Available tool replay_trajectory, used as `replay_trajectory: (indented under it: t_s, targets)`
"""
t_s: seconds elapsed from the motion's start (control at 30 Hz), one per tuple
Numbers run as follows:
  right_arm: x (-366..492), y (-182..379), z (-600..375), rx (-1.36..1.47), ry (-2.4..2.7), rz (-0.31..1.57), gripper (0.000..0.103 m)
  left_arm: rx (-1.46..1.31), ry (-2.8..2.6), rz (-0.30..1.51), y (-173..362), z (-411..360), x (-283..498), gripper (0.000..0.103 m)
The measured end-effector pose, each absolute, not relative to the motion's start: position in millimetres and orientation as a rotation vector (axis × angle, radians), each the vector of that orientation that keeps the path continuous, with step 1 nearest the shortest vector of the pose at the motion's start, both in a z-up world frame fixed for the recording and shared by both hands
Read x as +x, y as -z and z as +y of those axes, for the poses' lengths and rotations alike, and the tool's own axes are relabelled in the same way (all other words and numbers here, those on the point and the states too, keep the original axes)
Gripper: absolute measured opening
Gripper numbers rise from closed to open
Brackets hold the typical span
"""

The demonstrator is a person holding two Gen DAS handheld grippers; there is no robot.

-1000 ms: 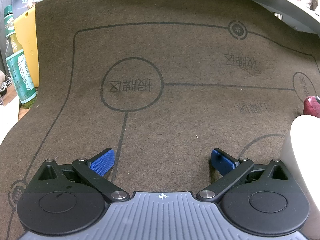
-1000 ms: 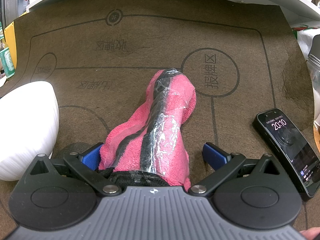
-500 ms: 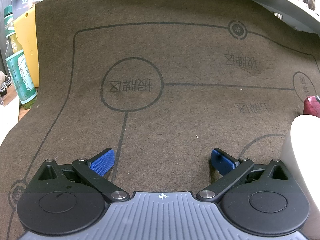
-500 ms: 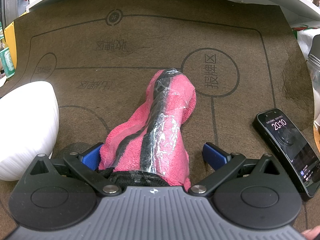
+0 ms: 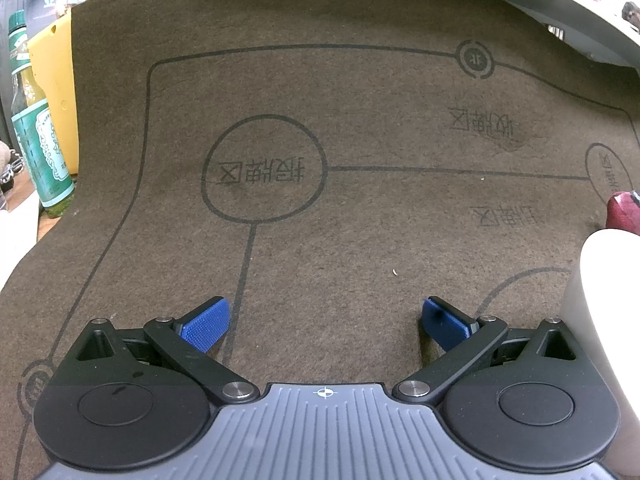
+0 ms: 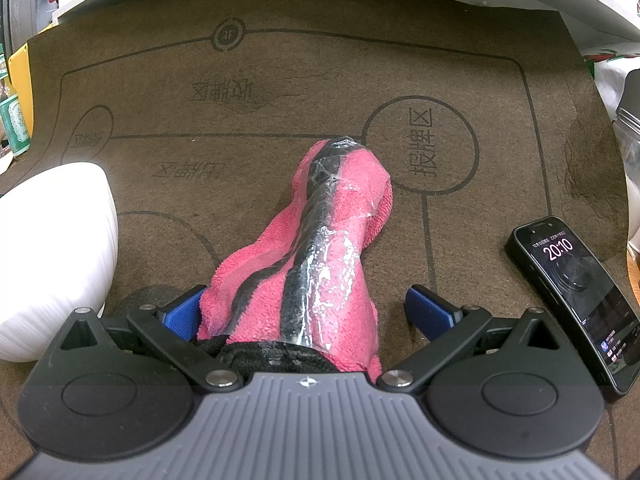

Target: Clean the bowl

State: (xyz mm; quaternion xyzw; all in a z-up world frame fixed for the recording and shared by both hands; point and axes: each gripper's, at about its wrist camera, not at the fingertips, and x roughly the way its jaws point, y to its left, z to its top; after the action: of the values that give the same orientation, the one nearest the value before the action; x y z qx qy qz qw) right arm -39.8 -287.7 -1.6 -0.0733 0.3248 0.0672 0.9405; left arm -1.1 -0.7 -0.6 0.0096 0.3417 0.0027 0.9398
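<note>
A white ribbed bowl (image 6: 52, 256) stands on the brown mat at the left of the right wrist view; its side also shows at the right edge of the left wrist view (image 5: 608, 320). A pink cloth with black stripes and clear tape (image 6: 316, 256) lies on the mat between the open fingers of my right gripper (image 6: 308, 312), its near end under the gripper body. The left pad touches the cloth's edge; the right pad stands apart. My left gripper (image 5: 324, 320) is open and empty over bare mat, left of the bowl.
A black phone (image 6: 572, 296) lies on the mat at the right. A green bottle (image 5: 36, 136) and a yellow box (image 5: 56, 92) stand off the mat's left edge. A grey-white table rim (image 5: 560, 4) runs along the far side.
</note>
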Motion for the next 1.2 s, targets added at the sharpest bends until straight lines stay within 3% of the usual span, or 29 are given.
replay_trajectory:
  t_s: [0.3, 0.67, 0.9, 1.07, 1.2]
  targets:
    - [-49.0, -7.7, -296.8, -0.133, -0.156, 0.678, 0.103, 0.017, -0.043, 0.698, -0.1, 2.1, -10.0, 0.103]
    - [-118.2, -48.0, -312.6, -0.151, -0.187, 0.446, 0.103, 0.057, -0.068, 0.635, -19.5, 13.0, -33.5, 0.103]
    - [-128.5, -57.8, -317.5, -0.097, -0.195, 0.400, 0.103, 0.032, -0.018, 0.523, -45.9, 28.2, -69.8, 0.103]
    - [-127.1, -55.0, -319.3, -0.092, -0.182, 0.387, 0.103, 0.172, 0.186, 0.411, -76.2, 3.9, -115.3, 0.103]
    - [-122.4, -54.0, -319.5, -0.080, -0.192, 0.385, 0.103, 0.440, 0.387, 0.329, -87.5, -48.6, -152.1, 0.103]
